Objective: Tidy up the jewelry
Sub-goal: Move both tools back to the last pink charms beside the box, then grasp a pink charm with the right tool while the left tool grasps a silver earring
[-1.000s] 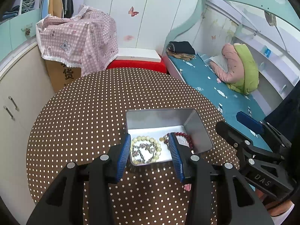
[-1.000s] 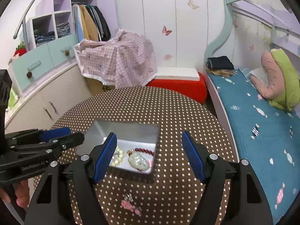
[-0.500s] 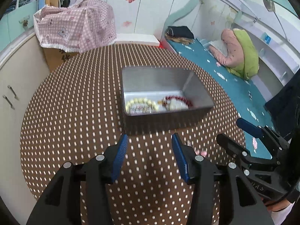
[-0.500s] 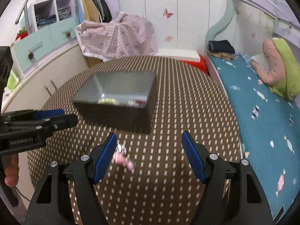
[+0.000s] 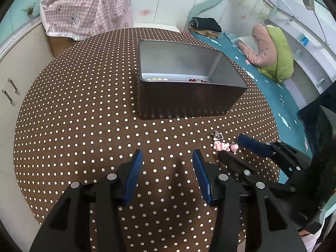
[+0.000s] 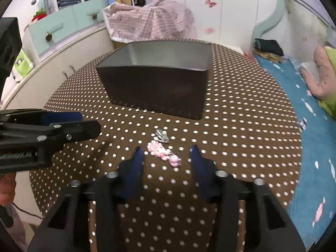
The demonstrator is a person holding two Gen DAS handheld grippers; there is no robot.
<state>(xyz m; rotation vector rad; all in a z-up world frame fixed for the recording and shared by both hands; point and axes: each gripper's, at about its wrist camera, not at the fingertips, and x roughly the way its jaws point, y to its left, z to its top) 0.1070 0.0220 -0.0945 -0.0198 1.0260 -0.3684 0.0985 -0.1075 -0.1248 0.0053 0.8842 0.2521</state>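
A dark metal tin [image 5: 189, 103] stands on the dotted brown round table [image 5: 84, 105]; pale beads [image 5: 156, 79] and red beads [image 5: 197, 80] show on its floor. It also shows in the right wrist view [image 6: 159, 88]. A pink charm trinket with a silver piece [image 6: 163, 150] lies on the table in front of the tin, also in the left wrist view [image 5: 223, 145]. My right gripper [image 6: 167, 156] is open, low over the table, its fingers either side of the trinket, apart from it. My left gripper [image 5: 167, 157] is open and empty, left of the trinket.
A bed with teal cover [image 5: 262, 79] runs along the table's right edge. A cream cabinet [image 5: 19, 67] and a box under pink checked cloth [image 5: 88, 19] stand to the left and behind the table.
Both grippers pulled back from over the tin and dropped toward the table. The right gripper narrowed and now straddles the pink trinket.
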